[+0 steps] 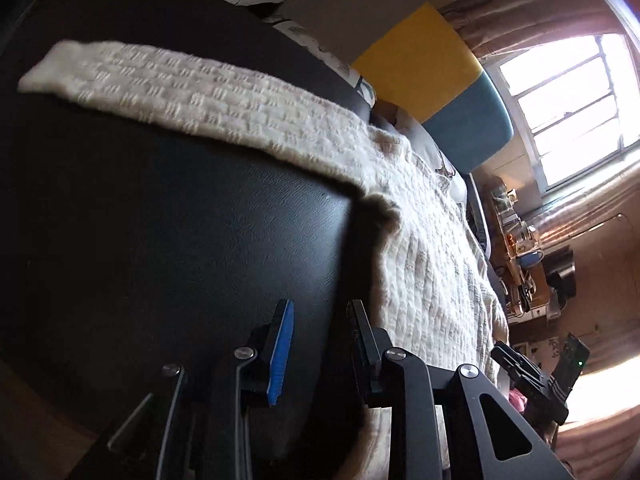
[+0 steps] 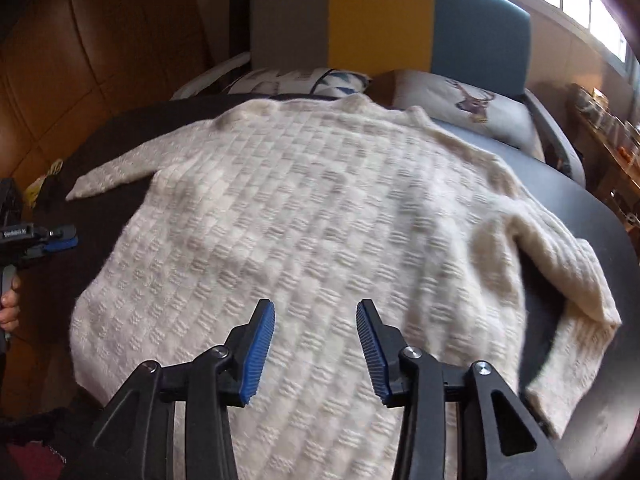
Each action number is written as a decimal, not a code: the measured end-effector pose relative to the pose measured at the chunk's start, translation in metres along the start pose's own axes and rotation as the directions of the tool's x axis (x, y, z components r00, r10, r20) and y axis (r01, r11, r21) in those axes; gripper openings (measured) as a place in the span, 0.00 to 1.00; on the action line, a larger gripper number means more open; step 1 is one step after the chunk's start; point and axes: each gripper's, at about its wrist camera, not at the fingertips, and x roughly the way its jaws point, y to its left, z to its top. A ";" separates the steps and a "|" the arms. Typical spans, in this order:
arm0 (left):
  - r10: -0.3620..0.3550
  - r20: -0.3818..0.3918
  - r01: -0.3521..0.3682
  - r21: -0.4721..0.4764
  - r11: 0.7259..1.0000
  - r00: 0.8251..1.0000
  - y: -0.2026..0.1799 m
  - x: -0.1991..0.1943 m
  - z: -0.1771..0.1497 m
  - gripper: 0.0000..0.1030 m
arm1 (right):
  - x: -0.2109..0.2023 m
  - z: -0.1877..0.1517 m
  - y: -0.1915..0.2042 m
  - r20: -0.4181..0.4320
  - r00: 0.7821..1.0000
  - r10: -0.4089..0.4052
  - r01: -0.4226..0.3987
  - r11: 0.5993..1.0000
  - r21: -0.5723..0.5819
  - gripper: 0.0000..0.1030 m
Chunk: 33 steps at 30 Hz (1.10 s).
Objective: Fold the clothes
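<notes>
A cream knit sweater (image 2: pixel 312 208) lies spread flat on a dark round table (image 2: pixel 600 220), neck toward the far side. Its left sleeve (image 2: pixel 116 168) stretches straight out. The right sleeve (image 2: pixel 576 280) is bent back on itself near the table edge. My right gripper (image 2: pixel 316 336) hovers open over the sweater's lower middle, with nothing between its blue pads (image 2: pixel 260 344). In the left wrist view my left gripper (image 1: pixel 320 340) stands open over bare table (image 1: pixel 160 220), just beside the sweater's side edge (image 1: pixel 432 272), with the long sleeve (image 1: pixel 180 92) ahead. The left gripper (image 2: pixel 56 240) also shows at the right wrist view's left edge.
A chair with a grey, yellow and blue back (image 2: pixel 384 20) stands behind the table and holds printed cushions (image 2: pixel 472 100). A bright window (image 1: pixel 568 100) and a cluttered shelf (image 1: pixel 520 248) lie to the right. A hand (image 2: pixel 10 304) holds the left gripper's handle. Brown panelling (image 2: pixel 100 40) fills the left.
</notes>
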 end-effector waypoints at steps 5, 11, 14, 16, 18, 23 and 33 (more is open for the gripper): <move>-0.021 -0.019 0.023 0.115 0.993 1.000 -0.047 0.036 0.031 0.29 | 0.042 0.020 0.027 -0.053 0.998 0.030 -0.032 0.999 -0.039 0.42; 0.005 -0.061 0.010 0.245 0.970 0.998 -0.096 0.084 0.063 0.31 | 0.058 0.020 0.016 -0.080 0.995 0.052 -0.052 0.999 0.003 0.42; 0.136 -0.078 -0.110 0.278 0.954 0.988 -0.089 0.108 0.057 0.31 | 0.061 0.010 0.012 -0.100 0.992 0.076 -0.076 0.997 0.004 0.43; 0.203 -0.064 -0.176 0.293 0.940 0.977 -0.079 0.115 0.050 0.27 | 0.059 0.004 0.012 -0.092 0.992 0.083 -0.084 0.996 -0.006 0.43; 0.184 -0.066 -0.159 0.275 0.948 0.981 -0.070 0.106 0.049 0.26 | 0.058 0.000 0.009 -0.075 0.993 0.096 -0.096 0.995 0.002 0.43; 0.215 0.011 -0.215 0.113 0.970 0.977 -0.007 0.041 0.053 0.29 | 0.058 0.001 0.012 -0.058 0.993 0.103 -0.103 0.995 0.001 0.52; 0.494 0.192 -0.393 -0.397 0.829 0.848 0.190 -0.145 0.073 0.33 | 0.073 0.004 0.044 -0.070 0.996 0.057 -0.062 0.995 -0.083 1.00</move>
